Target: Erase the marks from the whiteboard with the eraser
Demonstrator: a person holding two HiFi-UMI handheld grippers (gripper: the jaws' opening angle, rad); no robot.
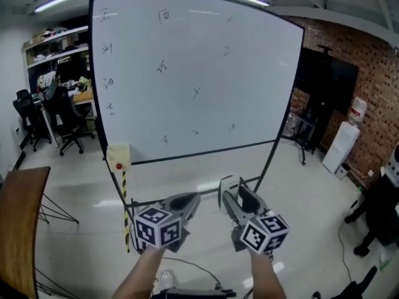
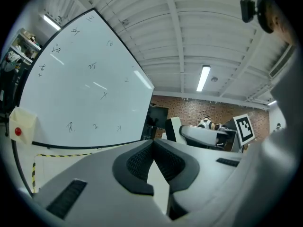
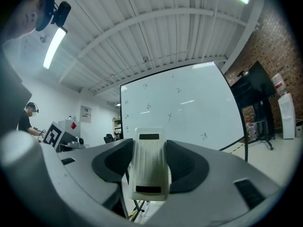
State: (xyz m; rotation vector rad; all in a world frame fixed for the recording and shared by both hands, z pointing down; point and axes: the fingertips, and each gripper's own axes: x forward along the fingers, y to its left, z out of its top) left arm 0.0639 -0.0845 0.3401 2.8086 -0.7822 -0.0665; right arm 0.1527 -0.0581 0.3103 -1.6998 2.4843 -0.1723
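A large whiteboard (image 1: 193, 73) on a black stand faces me, with several small scribbled marks (image 1: 196, 93) spread over it. It also shows in the left gripper view as the whiteboard (image 2: 80, 93) and in the right gripper view as the whiteboard (image 3: 182, 110). My right gripper (image 1: 229, 195) is shut on a white eraser (image 3: 149, 169), which stands upright between its jaws; the eraser (image 1: 225, 186) pokes out at the jaw tips in the head view. My left gripper (image 1: 189, 202) is shut with nothing in it, its tips meeting (image 2: 152, 143). Both hang low, well short of the board.
A yellow pad with a red button (image 1: 118, 156) is fixed at the board's lower left, above a striped post (image 1: 124, 198). A wooden table (image 1: 22, 217) is at left, office chairs (image 1: 59, 114) behind it. A dark screen (image 1: 327, 83) and brick wall stand at right.
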